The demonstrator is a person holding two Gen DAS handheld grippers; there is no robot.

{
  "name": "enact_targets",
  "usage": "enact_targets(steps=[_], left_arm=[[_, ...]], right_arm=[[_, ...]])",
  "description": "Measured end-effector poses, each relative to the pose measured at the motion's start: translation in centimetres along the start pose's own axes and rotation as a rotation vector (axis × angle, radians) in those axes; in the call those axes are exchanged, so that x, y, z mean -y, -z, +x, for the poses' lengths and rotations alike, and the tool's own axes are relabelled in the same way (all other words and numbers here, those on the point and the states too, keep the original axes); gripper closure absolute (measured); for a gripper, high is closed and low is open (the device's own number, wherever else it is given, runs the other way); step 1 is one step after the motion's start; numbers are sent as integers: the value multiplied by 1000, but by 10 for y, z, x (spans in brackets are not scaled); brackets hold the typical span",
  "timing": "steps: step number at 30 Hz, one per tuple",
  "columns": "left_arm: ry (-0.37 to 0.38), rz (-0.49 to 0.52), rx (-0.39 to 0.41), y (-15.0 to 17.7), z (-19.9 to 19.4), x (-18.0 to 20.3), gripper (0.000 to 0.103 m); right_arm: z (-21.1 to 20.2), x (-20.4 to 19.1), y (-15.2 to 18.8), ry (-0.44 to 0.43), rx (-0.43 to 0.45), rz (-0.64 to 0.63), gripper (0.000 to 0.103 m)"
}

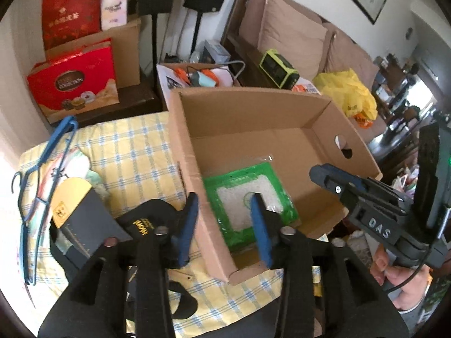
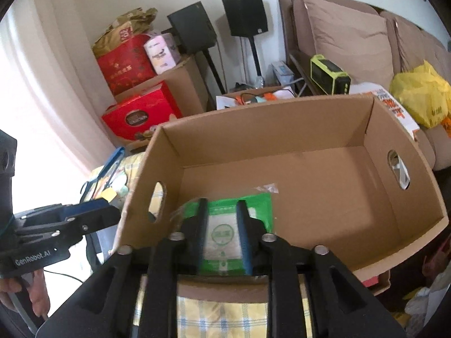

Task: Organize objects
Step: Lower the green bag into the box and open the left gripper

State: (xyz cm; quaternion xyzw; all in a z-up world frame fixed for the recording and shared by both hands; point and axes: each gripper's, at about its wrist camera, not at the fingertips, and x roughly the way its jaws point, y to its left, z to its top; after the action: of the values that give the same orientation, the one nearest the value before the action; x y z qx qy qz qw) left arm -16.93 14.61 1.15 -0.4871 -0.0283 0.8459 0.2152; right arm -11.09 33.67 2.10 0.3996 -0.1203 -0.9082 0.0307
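On the left of the checked cloth lie a blue hanger [image 1: 42, 169], a dark box with a yellow label [image 1: 81, 219] and a black cap [image 1: 146, 219], all well apart from the cardboard box [image 1: 282, 112].

The left gripper [image 1: 222, 225] straddles the box's left wall, its jaws parted with nothing pressed between them.

Inside the box, at its near left corner, a green packet [image 1: 239, 194] lies flat on the floor. It looks like a sealed plastic pouch of grain: probably fairly heavy for its size, slack rather than stiff, with slippery film that would sag when lifted. The flat sealed border, or a pinch across the filled middle, seems the best place to hold it.

The right gripper [image 2: 222, 233] hangs over the packet from the near side, jaws apart on either side of its pale label and not squeezing it, so it appears released.
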Motion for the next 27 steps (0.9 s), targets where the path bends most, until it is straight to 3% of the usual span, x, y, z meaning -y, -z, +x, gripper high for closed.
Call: enact_targets(steps=[2, 4, 8, 20, 27], left_arm=[[-25, -9, 21, 2, -7, -6, 53], [-47, -11, 42, 3, -12, -12, 41], [-101, -10, 69, 9, -23, -22, 34], [-160, -34, 89, 25, -43, -49, 5], [-184, -6, 89, 36, -56, -53, 4]], right_arm=[[-2, -9, 1, 16, 3, -24, 56], [-4, -19, 1, 42, 9, -56, 45], [-4, -34, 5, 75, 10, -106, 38], [-13, -59, 7, 49, 8, -116, 21], [-14, -87, 11, 47, 8, -181, 20]])
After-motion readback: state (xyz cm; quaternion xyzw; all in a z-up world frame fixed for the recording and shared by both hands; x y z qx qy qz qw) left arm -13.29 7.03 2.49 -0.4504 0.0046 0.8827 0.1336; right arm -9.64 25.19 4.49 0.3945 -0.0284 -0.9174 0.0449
